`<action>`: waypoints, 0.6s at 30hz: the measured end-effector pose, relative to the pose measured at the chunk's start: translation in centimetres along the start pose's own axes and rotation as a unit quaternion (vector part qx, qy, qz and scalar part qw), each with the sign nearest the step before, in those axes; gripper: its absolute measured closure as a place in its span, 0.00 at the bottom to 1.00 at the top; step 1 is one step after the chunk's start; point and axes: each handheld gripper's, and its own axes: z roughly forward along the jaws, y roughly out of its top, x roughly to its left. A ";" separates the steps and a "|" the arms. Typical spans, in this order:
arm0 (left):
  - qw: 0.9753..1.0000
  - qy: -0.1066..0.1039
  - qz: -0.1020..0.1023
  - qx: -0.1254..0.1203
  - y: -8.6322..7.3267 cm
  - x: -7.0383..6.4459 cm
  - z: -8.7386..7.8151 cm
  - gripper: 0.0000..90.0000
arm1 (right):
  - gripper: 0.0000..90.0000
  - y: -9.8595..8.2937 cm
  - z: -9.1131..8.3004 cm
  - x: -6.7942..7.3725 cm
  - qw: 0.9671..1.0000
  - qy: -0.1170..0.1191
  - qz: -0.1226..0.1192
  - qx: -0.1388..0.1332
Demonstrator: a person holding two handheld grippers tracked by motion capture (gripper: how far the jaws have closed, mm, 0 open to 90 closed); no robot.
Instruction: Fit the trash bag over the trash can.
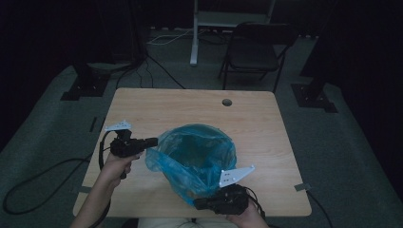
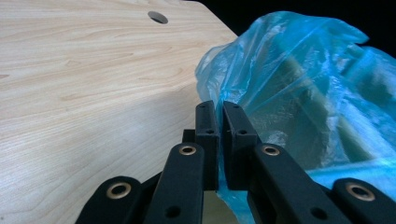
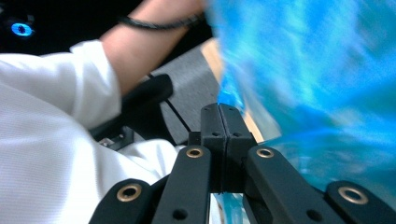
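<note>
Gripping blue plastic bag [image 1: 197, 154] rim, left gripper [image 1: 151, 141] and right gripper [image 1: 198, 203] clamped, bag gaping open

A light wooden table [image 1: 157, 104] with a round cable hole [image 1: 226, 102] carries a crumpled blue plastic bag [image 1: 199, 152].

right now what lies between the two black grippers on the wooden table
In the high view, the translucent blue plastic bag spans the stretch between the left gripper and the right gripper. Each is shut on its edge; the bag's mouth gapes open.
</note>
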 end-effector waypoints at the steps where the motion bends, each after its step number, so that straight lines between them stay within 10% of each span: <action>1: 1.000 0.001 0.003 0.003 -0.1 0.0 0.1 0.96 | 1.00 -0.5 0.2 -0.3 1.000 -0.010 0.006 0.001; 7: 1.000 0.020 0.000 0.011 -0.5 0.4 0.6 0.97 | 1.00 -3.2 0.7 -2.2 0.996 -0.080 0.032 0.009; 13: 0.999 0.040 0.004 0.027 -1.1 0.7 1.7 0.97 | 1.00 -5.5 -0.4 -4.3 0.980 -0.194 0.050 0.006; 18: 0.998 0.047 -0.004 0.041 -1.7 1.3 2.6 0.97 | 1.00 -7.4 -1.1 -6.5 0.971 -0.214 0.102 0.007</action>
